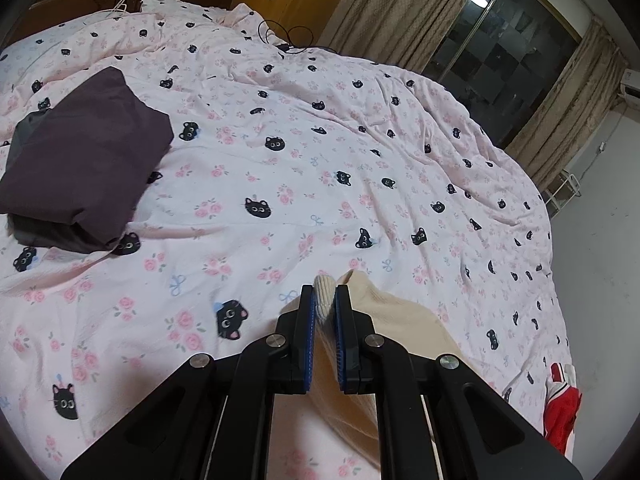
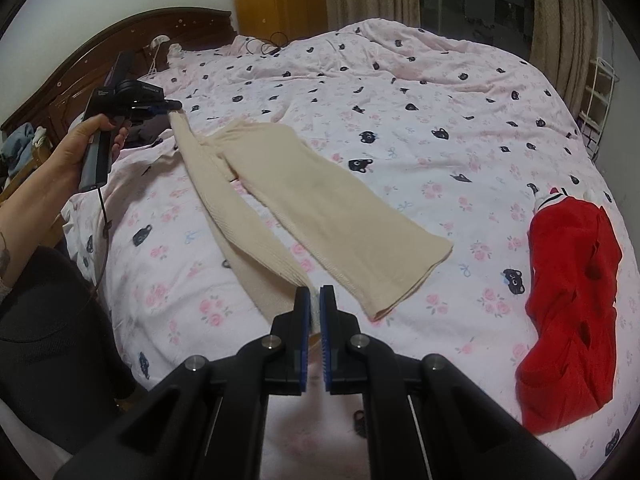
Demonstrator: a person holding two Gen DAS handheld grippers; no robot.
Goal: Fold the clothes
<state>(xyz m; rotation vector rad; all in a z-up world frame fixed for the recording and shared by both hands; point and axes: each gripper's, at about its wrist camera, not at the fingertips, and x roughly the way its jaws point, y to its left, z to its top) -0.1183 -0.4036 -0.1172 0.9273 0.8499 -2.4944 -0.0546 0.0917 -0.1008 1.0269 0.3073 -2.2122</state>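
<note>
Both grippers point steeply down over the bed. The left gripper point(image 1: 325, 300), held in the person's hand point(image 2: 86, 140), is clamped on a ribbed cuff of the cream knitted long-sleeved garment point(image 2: 320, 208). The right gripper point(image 2: 315, 304) pinches another edge of the same garment. The knit stretches between them and partly lies on the pink quilt printed with black cat faces point(image 2: 440, 92), towards its near edge. A folded dark purple garment point(image 1: 84, 156) lies towards the headboard side; a crumpled red garment point(image 2: 568, 316) lies near the opposite edge.
</note>
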